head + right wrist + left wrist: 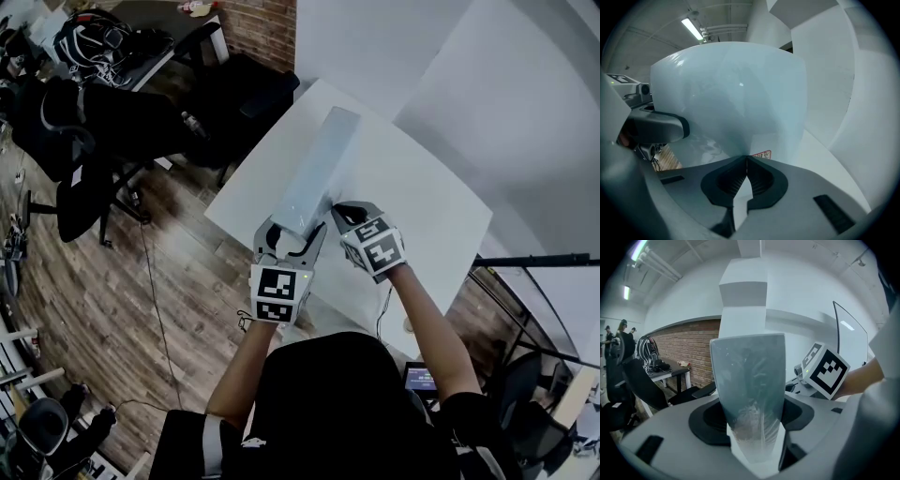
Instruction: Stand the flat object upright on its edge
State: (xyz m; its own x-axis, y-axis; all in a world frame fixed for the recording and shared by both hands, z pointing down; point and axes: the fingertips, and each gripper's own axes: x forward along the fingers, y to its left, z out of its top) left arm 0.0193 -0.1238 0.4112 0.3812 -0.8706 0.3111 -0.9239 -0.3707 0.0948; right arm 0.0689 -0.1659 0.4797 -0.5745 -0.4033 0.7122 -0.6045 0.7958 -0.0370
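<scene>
One box [317, 169]; left gripper [296, 232]; right gripper [340, 212]

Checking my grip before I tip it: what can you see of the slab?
The slab is long, flat, pale blue-grey, glossy as if film-wrapped, with a small red-edged label near one corner. It is held over the white table, pointing away from the person, broad face up, not yet on edge. The left gripper clasps its near end, jaws wide; the right gripper pinches its near corner, jaws together. Whether its far end rests on the table is unclear.
</scene>
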